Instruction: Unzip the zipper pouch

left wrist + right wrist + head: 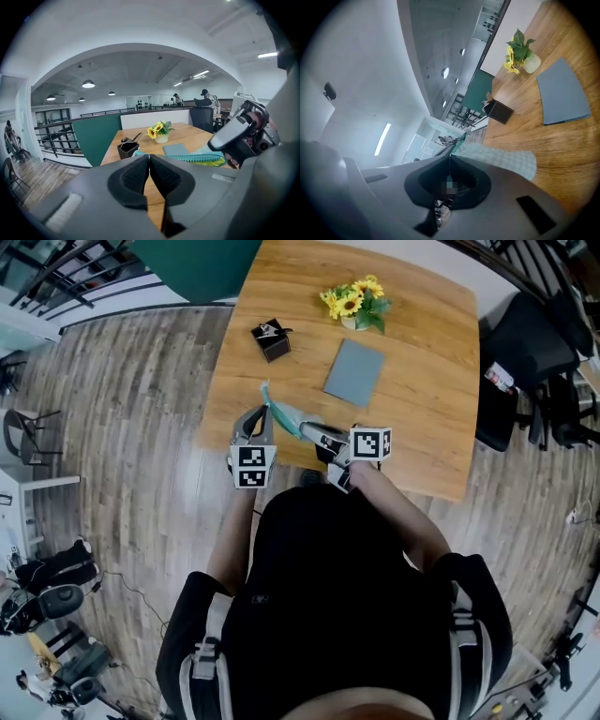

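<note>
The teal zipper pouch (284, 414) hangs stretched between both grippers, just above the near left part of the wooden table (427, 432). My left gripper (263, 409) is shut, and the pouch's left end meets its tips. In the left gripper view the shut jaws (149, 155) touch the pouch (197, 158), which runs right toward the other gripper's body (243, 136). My right gripper (309, 430) is shut on the pouch's other end. In the right gripper view the checked teal fabric (501, 158) spreads from the shut tips (450, 155). I cannot tell which gripper holds the zipper pull.
On the table stand a small black box (272, 339), a pot of sunflowers (356, 304) and a flat grey-blue pad (354, 372). A black chair (530, 352) stands at the table's right. The person's body fills the lower part of the head view.
</note>
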`<state>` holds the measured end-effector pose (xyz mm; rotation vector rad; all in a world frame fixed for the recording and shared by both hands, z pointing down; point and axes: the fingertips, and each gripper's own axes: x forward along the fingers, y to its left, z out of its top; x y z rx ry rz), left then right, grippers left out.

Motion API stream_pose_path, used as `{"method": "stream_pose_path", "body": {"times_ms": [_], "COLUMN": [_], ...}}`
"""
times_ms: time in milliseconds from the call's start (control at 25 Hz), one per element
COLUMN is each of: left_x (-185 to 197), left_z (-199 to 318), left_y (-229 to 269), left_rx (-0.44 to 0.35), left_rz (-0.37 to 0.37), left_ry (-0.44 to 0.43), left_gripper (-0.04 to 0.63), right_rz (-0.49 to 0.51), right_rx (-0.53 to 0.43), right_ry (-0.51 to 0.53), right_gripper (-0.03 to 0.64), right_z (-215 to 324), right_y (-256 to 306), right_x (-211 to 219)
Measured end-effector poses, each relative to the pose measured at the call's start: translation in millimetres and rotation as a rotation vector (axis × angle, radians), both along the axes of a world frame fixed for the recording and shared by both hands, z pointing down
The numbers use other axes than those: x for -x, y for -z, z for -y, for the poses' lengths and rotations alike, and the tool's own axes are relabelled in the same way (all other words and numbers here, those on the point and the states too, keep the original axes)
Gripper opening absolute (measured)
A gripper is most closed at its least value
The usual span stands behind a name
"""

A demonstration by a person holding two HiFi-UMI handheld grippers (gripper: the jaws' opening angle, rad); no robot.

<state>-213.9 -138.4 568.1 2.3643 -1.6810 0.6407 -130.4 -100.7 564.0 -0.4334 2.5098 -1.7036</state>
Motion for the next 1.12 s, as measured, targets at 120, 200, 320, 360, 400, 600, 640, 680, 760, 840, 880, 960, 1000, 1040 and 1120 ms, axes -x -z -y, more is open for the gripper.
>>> {"method": "stream_pose_path", "body": {"times_ms": [120, 200, 320, 360, 400, 600, 640, 680, 760, 840, 880, 960, 1000, 1040, 1120], "left_x": [5, 8, 10, 10, 11, 13, 13, 14, 16, 17, 16, 12, 11, 11, 13], "left_z": [7, 11, 17, 19, 21, 28, 30, 32, 34, 36, 37, 38, 38, 38, 39], "left_y": [-1, -1, -2, -2, -2, -3, -4, -5, -8, -8, -7, -6, -6, -7, -8], "left_rx": [0.0, -0.001, -0.004, -0.004, -0.004, -0.002, 0.0, 0.002, 0.009, 0.012, 0.009, 0.004, 0.004, 0.006, 0.009], "left_rz": [-0.003, -0.006, -0.004, -0.005, -0.008, 0.001, 0.003, 0.002, -0.002, 0.002, 0.007, 0.014, 0.014, 0.013, 0.01], "left_ry": [0.006, 0.006, -0.002, -0.002, -0.001, -0.019, -0.021, -0.02, -0.014, -0.015, -0.018, -0.02, -0.018, -0.014, -0.005], "left_gripper": [0.006, 0.006, 0.006, 0.006, 0.006, 0.006, 0.006, 0.006, 0.006, 0.006, 0.006, 0.006, 0.006, 0.006, 0.006], "right_rz": [-0.001, -0.003, -0.002, -0.002, -0.003, 0.001, 0.001, 0.0, -0.002, 0.001, 0.003, 0.007, 0.007, 0.006, 0.006], "right_rx": [-0.006, -0.009, -0.004, -0.002, -0.001, -0.001, -0.002, -0.003, -0.003, 0.0, 0.001, 0.005, 0.008, 0.01, 0.009], "right_ry": [0.002, 0.002, -0.009, -0.013, -0.016, -0.033, -0.034, -0.032, -0.026, -0.021, -0.021, -0.022, -0.021, -0.018, -0.013], "right_gripper": [0.008, 0.008, 0.008, 0.008, 0.008, 0.008, 0.008, 0.008, 0.008, 0.008, 0.008, 0.008, 0.008, 0.008, 0.008], "right_z": [1, 2, 6, 7, 8, 12, 13, 13, 11, 10, 11, 11, 10, 10, 10], "right_y": [0, 0, -2, -3, -4, -4, -4, -4, -5, -6, -6, -5, -6, -7, -8], "right_x": [4, 4, 3, 2, 2, 0, -1, -1, -2, -4, -5, -8, -9, -9, -9]}}
